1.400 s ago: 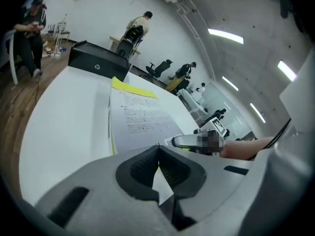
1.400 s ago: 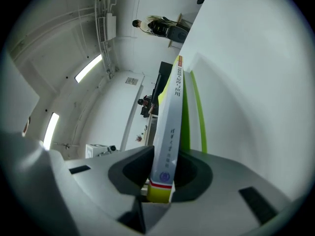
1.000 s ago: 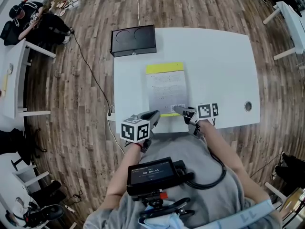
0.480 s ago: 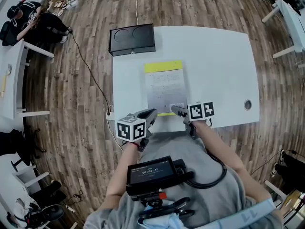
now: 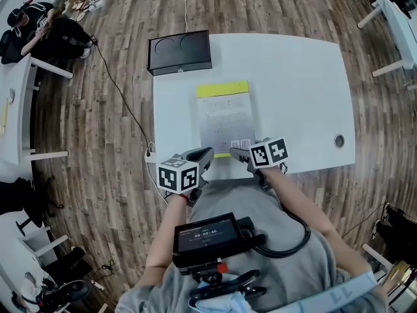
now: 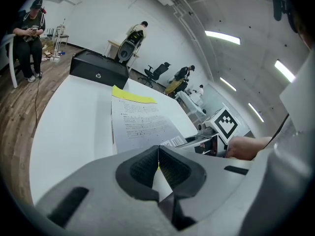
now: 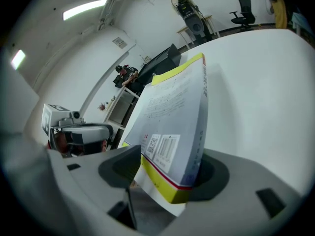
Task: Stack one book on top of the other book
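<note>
Both forearms (image 5: 296, 204) reach forward from the body, each claw tilted down at the near edge of the surface (image 5: 300, 90). The left claw (image 5: 207, 152) is closed on nothing, just beside the stack's near left corner. The right claw (image 5: 238, 153) has just been opening and stands wide, with the stack's near corner between its pads but not pinched. Two books lie mid-surface. A grey-white book (image 5: 225, 119) with print and barcodes lies on a yellow book (image 5: 222, 89), whose edge shows at the far end. One black box (image 5: 179, 52) sits at the far left corner.

Glossy paper book (image 5: 225, 119) cover, matt white table (image 5: 300, 90)
</note>
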